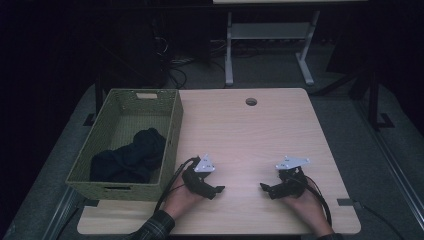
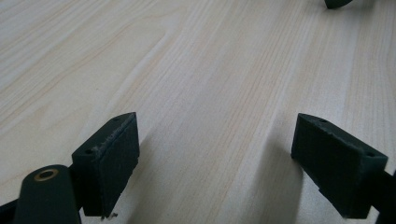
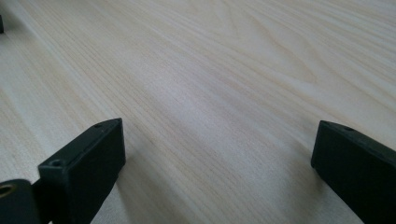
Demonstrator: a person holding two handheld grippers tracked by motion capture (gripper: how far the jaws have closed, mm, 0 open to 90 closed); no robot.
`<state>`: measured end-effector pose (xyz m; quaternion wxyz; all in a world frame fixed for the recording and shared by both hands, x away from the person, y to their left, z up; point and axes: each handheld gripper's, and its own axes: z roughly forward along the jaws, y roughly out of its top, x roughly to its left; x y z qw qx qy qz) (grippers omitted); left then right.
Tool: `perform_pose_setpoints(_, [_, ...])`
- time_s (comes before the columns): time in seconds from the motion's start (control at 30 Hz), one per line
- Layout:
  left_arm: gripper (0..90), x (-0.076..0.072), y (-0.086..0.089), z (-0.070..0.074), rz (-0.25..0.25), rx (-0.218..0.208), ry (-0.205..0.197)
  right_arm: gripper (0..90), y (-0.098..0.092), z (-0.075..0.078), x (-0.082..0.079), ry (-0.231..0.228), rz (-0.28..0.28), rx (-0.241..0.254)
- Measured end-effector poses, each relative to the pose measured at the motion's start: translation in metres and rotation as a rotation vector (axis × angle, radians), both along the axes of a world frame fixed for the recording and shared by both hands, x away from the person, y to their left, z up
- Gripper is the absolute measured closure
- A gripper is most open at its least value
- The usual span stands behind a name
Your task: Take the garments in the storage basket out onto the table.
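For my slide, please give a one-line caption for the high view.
Two hand-held grippers, left gripper and right gripper, rest open on the wooden table beside a green basket holding dark cloth.

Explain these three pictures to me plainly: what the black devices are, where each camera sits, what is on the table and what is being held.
A person sits at a wooden table and holds a hand tool with two jaws in each hand: the left gripper and the right gripper. The high view looks down from above the person's side. The other two pictures come from small cameras riding on the grippers, looking along their own black jaws at the bare wood. Both pairs of jaws stand open, with nothing between them. At the table's left edge sits a green woven basket with dark cloth bundled inside. A round hole is cut near the table's far edge.
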<state>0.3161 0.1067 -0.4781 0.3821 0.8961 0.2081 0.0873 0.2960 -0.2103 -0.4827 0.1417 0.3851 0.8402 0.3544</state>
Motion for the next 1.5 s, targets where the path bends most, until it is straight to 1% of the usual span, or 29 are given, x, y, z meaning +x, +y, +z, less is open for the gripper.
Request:
perform_pose_setpoints(0.13, [14.6, 0.000, 0.000, 0.000, -0.002, 0.001, 0.000, 2.4, 0.000, 0.000, -0.001, 0.001, -0.010, 0.000])
perform_pose_setpoints(0.2, [14.6, 0.002, 0.000, 0.000, -0.011, 0.004, 0.001, 2.4, 0.000, 0.000, -0.001, 0.001, -0.010, 0.000])
perform_pose_setpoints(0.23, [14.6, 0.002, 0.000, 0.001, -0.004, 0.000, 0.010, 2.4, 0.000, 0.000, -0.001, 0.000, -0.009, 0.000])
perform_pose_setpoints(0.33, [14.6, 0.002, 0.000, 0.001, -0.007, 0.003, 0.007, 2.4, 0.000, 0.000, -0.001, 0.001, -0.009, 0.000])
perform_pose_setpoints(0.4, [14.6, 0.004, -0.001, 0.002, -0.013, 0.017, 0.010, 2.4, 0.000, 0.000, -0.001, 0.001, -0.009, 0.000])
perform_pose_setpoints(0.47, [14.6, 0.005, -0.001, 0.003, -0.007, 0.028, 0.013, 2.4, 0.000, 0.000, -0.001, 0.002, -0.009, -0.002])
perform_pose_setpoints(0.5, [14.6, 0.007, -0.002, 0.004, 0.001, 0.030, 0.024, 2.4, 0.000, 0.000, -0.001, 0.002, -0.009, -0.001])
perform_pose_setpoints(0.53, [14.6, 0.007, -0.002, 0.004, 0.009, 0.023, 0.030, 2.4, 0.000, 0.000, -0.001, 0.000, -0.010, 0.001])
perform_pose_setpoints(0.57, [14.6, 0.007, -0.002, 0.004, 0.009, 0.023, 0.030, 2.4, 0.000, 0.000, -0.001, 0.000, -0.010, 0.000])
perform_pose_setpoints(0.6, [14.6, 0.008, -0.002, 0.005, 0.003, 0.035, 0.033, 2.4, 0.000, 0.000, -0.001, 0.000, -0.010, 0.000])
perform_pose_setpoints(0.67, [14.6, 0.008, -0.003, 0.006, 0.006, 0.045, 0.038, 2.4, 0.000, 0.000, -0.001, 0.000, -0.010, 0.000])
perform_pose_setpoints(0.77, [14.6, 0.008, -0.004, 0.008, -0.002, 0.067, 0.050, 2.4, 0.000, 0.000, -0.001, 0.000, -0.010, 0.001])
perform_pose_setpoints(0.8, [14.6, 0.008, -0.004, 0.008, -0.002, 0.067, 0.050, 2.4, 0.000, 0.000, -0.001, 0.000, -0.010, 0.001])
perform_pose_setpoints(0.83, [14.6, 0.008, -0.004, 0.009, -0.001, 0.070, 0.059, 2.4, 0.000, 0.000, -0.001, 0.000, -0.010, 0.001])
perform_pose_setpoints(0.9, [14.6, 0.008, -0.004, 0.011, -0.002, 0.066, 0.073, 2.4, 0.000, 0.000, -0.001, 0.000, -0.010, 0.001])
perform_pose_setpoints(0.93, [14.7, 0.008, -0.004, 0.011, -0.002, 0.066, 0.073, 2.4, 0.000, 0.000, -0.001, 0.000, -0.010, 0.001])
perform_pose_setpoints(0.97, [14.7, 0.008, -0.004, 0.012, 0.004, 0.056, 0.077, 2.4, 0.000, 0.000, -0.001, 0.000, -0.010, 0.000])
perform_pose_setpoints(1.0, [14.7, 0.008, -0.004, 0.014, 0.001, 0.064, 0.083, 2.4, 0.000, 0.000, -0.001, 0.000, -0.010, 0.000])
perform_pose_setpoints(1.13, [14.7, 0.009, -0.003, 0.017, 0.000, 0.066, 0.095, 2.4, 0.000, 0.000, -0.001, 0.000, -0.010, 0.001])
perform_pose_setpoints(1.17, [14.7, 0.010, -0.003, 0.018, 0.004, 0.060, 0.091, 2.4, 0.000, 0.000, -0.001, 0.000, -0.010, 0.001])
perform_pose_setpoints(1.23, [14.7, 0.010, -0.002, 0.021, 0.000, 0.057, 0.104, 2.4, 0.000, 0.000, -0.001, 0.000, -0.010, 0.000])
perform_pose_setpoints(1.3, [14.7, 0.010, -0.003, 0.021, -0.002, 0.055, 0.107, 2.4, 0.000, 0.000, -0.001, 0.000, -0.010, 0.000])
perform_pose_setpoints(1.43, [14.7, 0.011, -0.003, 0.026, -0.012, 0.064, 0.110, 2.4, 0.000, 0.000, -0.001, 0.000, -0.010, 0.001])
perform_pose_setpoints(1.47, [14.7, 0.010, -0.003, 0.027, -0.007, 0.061, 0.118, 2.4, 0.000, 0.000, -0.001, 0.000, -0.010, 0.001])
perform_pose_setpoints(1.5, [14.7, 0.011, -0.003, 0.028, -0.013, 0.070, 0.117, 2.4, 0.000, 0.000, -0.001, 0.000, -0.010, 0.000])
